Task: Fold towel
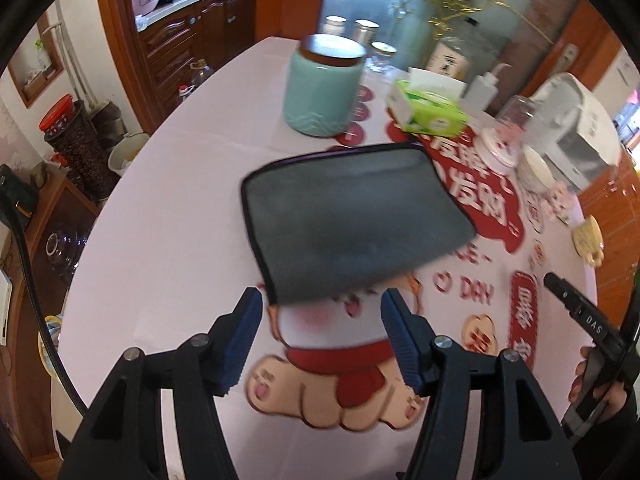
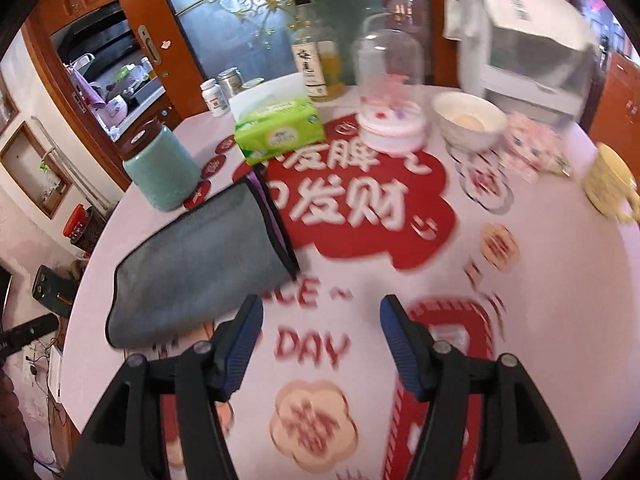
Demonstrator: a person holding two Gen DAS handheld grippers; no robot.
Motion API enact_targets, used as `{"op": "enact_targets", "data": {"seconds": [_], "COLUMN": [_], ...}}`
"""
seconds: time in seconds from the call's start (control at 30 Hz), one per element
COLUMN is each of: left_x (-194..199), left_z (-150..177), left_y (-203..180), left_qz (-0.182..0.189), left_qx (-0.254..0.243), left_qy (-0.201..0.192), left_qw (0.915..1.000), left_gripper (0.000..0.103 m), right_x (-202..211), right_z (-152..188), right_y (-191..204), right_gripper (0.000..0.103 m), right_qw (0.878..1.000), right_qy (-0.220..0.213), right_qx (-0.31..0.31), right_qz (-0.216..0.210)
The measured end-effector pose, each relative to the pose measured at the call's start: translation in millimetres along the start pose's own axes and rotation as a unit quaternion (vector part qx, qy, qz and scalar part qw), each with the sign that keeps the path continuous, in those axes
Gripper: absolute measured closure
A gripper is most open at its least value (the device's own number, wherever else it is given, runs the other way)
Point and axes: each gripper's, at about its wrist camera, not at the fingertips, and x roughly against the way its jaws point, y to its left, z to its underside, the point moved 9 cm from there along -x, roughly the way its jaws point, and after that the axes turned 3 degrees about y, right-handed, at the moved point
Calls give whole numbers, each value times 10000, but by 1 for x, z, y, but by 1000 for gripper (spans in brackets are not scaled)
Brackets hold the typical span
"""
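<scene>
A grey towel [image 1: 352, 220] with a dark hem lies folded flat on the pink printed tablecloth [image 1: 180, 220]. My left gripper [image 1: 322, 312] is open and empty, just in front of the towel's near edge, above the cloth. In the right wrist view the towel [image 2: 200, 264] lies to the left, with a purple inner layer showing at its right edge. My right gripper [image 2: 322, 320] is open and empty, to the right of the towel's near corner. The right gripper's body also shows in the left wrist view [image 1: 580, 312] at the far right.
A teal jar with a brown lid [image 1: 324, 88] stands behind the towel. A green tissue box [image 1: 430, 110], a pump bottle [image 1: 486, 84], a glass dome [image 2: 390, 92], a white bowl [image 2: 468, 120], a yellow cup [image 2: 610, 180] and a white appliance [image 1: 580, 120] crowd the table's far side.
</scene>
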Motion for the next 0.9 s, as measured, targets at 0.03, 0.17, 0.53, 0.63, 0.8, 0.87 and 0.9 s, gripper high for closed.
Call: {"op": "enact_targets", "data": {"seconds": [0.03,0.17,0.53,0.63,0.8,0.87,0.9], "left_x": [3,15,34,36,38,41,43], "left_z": [4,25,103,126,161,173,177], "left_y": [-6,-29,-98,-109,-125,-132,-134], "left_qz": [-10,21,358,380,397,402,342], "left_qx": [-35,-198,-489,-550,-683,-825,-928], "left_qy": [-8,-10,115,189,453,518,517], "left_qw": [10000,9998,9981,9976,9958,9944,9937], "left_gripper": [42,42,34,30,29,27,27], "right_x": [7,34,94,106,126,137,142], "right_z": [9,44,154,177,209,219,224], "right_y": [-5,-24,-45,-51,-60,-64,-66], "right_gripper": [42,41,22,17,14,14,14], "right_qw": [10000,9991,9977,9972,9963,9955,9951], "right_qy": [23,100,492,590,722,765,781], "right_qx": [-84,-392,-438,-408,-443,-545,-596], "right_qz": [-24,-112,-179,-187,-133,-139,-129]}}
